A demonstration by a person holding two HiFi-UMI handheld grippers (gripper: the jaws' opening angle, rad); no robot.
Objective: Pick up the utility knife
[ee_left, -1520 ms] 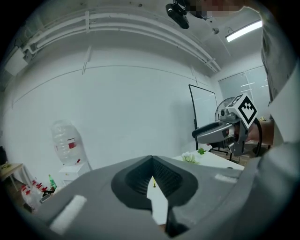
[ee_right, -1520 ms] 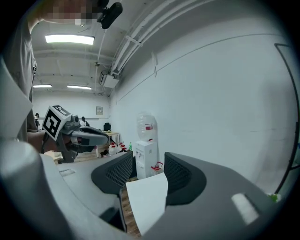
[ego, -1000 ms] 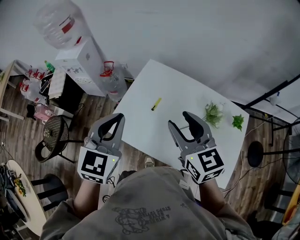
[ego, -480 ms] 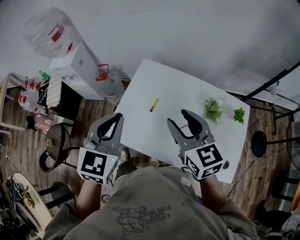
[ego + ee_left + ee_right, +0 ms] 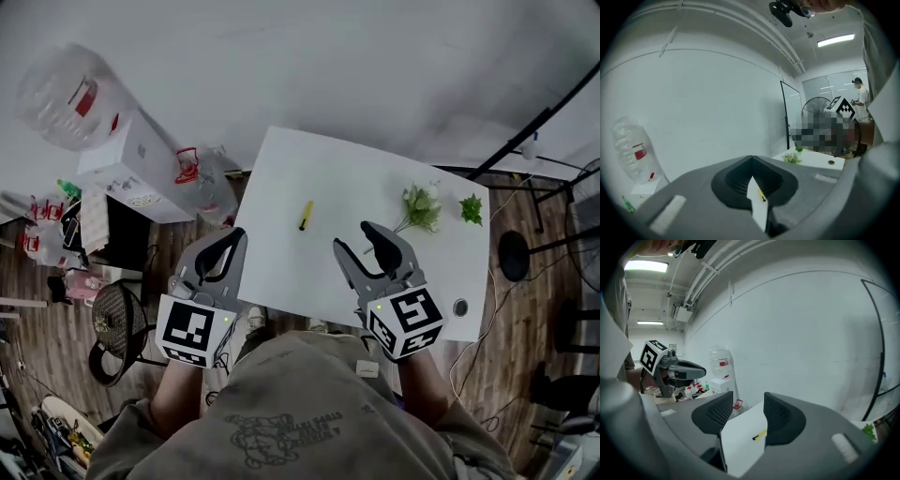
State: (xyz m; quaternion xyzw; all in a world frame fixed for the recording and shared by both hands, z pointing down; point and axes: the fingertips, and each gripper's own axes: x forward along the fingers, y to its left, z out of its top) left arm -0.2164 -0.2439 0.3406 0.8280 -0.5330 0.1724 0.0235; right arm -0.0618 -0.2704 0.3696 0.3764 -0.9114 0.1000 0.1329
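Nearest the person, the left gripper [image 5: 238, 234] hovers off the white table's [image 5: 356, 178] edge, jaws together and empty. The right gripper [image 5: 357, 237] hangs over the table, jaws wide apart, holding nothing. Farther on, the yellow utility knife [image 5: 306, 215] lies alone on the tabletop.

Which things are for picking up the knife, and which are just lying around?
For the job:
- thin yellow utility knife
- open right gripper
- shut left gripper

Just lying about:
- green flowery sprig
- small green leafy sprig
- small round grey disc
- big clear plastic water jug
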